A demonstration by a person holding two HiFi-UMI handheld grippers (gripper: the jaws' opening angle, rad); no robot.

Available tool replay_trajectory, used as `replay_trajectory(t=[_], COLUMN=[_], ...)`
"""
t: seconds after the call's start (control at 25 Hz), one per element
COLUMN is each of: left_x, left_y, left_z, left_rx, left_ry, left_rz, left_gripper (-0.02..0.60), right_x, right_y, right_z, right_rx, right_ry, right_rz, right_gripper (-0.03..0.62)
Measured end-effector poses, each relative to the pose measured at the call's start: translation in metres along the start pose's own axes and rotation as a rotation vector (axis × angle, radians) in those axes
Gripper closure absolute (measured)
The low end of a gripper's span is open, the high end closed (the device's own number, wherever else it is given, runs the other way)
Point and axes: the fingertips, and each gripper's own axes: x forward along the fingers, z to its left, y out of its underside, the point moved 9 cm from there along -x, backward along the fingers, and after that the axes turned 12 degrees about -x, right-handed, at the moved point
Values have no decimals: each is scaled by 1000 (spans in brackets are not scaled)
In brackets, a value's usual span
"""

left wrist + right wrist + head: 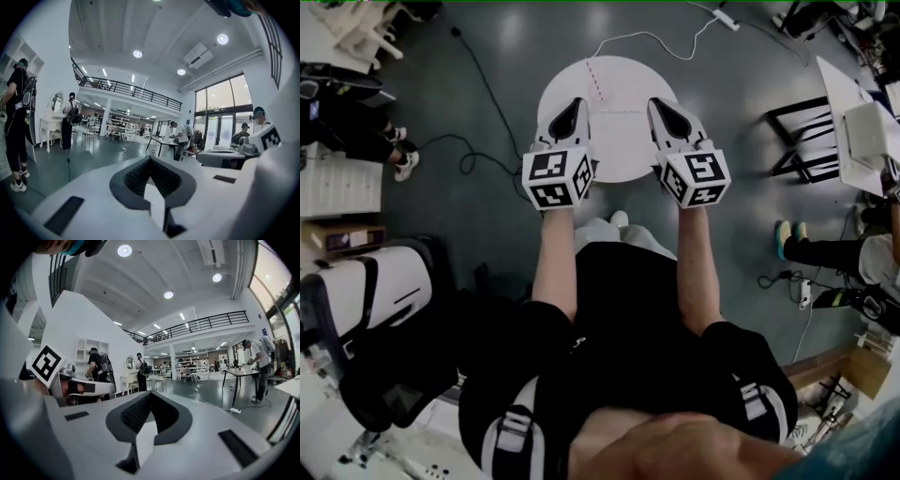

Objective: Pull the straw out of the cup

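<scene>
- Left gripper point(578, 101): held over the near-left part of the round white table point(619, 150); jaws pressed together at the tips, pinching nothing, with only a diamond-shaped gap between the black ribbed pads point(136, 177) behind the tips.
- Right gripper point(657, 101): held over the near-right part of the same table, level with the left one and well apart from it; jaws likewise pressed together at the tips, with nothing caught between them.
- Marker cubes point(558, 178): one at the rear of each gripper, black-and-white squares facing up, bare forearms running back from them.
- Straw point(593, 79): thin, red-and-white striped, lying flat on the far-left part of the tabletop; ahead of the left gripper's tips, apart from them, touched by neither gripper.
- Floor point(487, 216): dark grey; black cable point(483, 80) looping at the table's left, white cable leading to a power strip point(727, 19) beyond the far edge.
- Chair frame point(802, 141): black, standing right of the table.
- Surroundings in the two gripper views: large hall with a balcony railing point(126, 89), ceiling lights, and bystanders standing at tables; one with a backpack point(18, 117) at far left.
</scene>
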Motion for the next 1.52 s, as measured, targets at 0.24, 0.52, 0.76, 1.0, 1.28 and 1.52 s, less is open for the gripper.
replay_trajectory(t=[0.24, 0.52, 0.76, 1.0, 1.28, 1.52], left_x=[35, 71, 95, 134, 168, 195], left_y=[5, 18, 26, 40, 50, 66], left_z=[-8, -5, 15, 26, 52, 79], left_rx=[5, 18, -6, -30, -67, -139], left_ry=[-29, -43, -74, -75, -70, -62], left_rz=[52, 126, 165, 215, 259, 306], left_gripper=[574, 574, 574, 574, 574, 574], right_x=[3, 23, 55, 95, 129, 156], right_y=[9, 35, 50, 65, 83, 98], right_z=[-43, -62, -76, -86, -97, -94], right_rx=[40, 94, 145, 165, 202, 197], right_ry=[0, 6, -3, -44, -34, -50], right_rz=[6, 50, 79, 115, 167, 241], right_gripper=[577, 577, 577, 577, 577, 577])
